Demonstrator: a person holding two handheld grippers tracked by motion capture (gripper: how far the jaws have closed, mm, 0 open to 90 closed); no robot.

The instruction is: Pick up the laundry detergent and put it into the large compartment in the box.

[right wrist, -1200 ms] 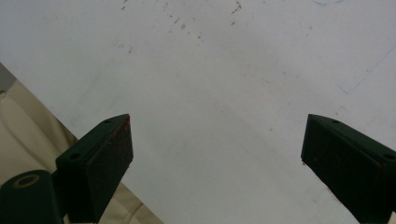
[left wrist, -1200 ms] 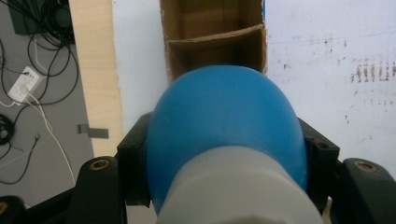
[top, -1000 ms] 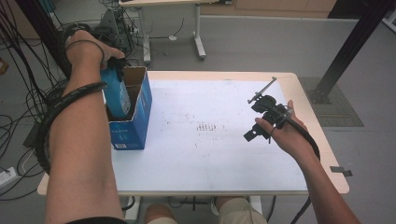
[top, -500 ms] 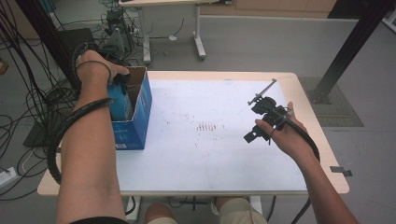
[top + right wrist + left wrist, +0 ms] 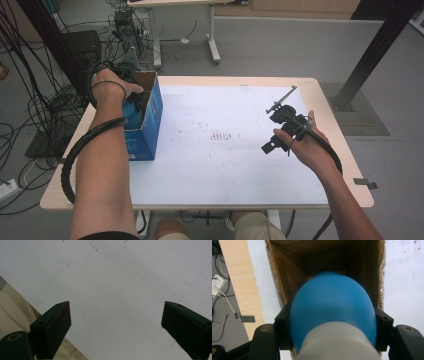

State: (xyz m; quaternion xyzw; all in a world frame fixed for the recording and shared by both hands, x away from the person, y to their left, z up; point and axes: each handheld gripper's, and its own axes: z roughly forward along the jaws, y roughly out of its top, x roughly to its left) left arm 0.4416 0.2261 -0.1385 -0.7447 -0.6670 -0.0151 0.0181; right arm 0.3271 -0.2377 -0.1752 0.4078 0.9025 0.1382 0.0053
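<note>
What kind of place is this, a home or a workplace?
Probably a lab or workshop for recording. Bundles of black cables hang and lie on the grey floor, a white-topped table stands on a bare frame, and a person works with a hand-held gripper.

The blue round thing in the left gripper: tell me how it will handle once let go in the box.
The blue thing looks domed and smooth, so it may roll or slip when released. The left gripper clamps its widest part without visibly denting it, so it seems fairly stiff. The box is tall and narrow, so a knock from the hand might tip it.
</note>
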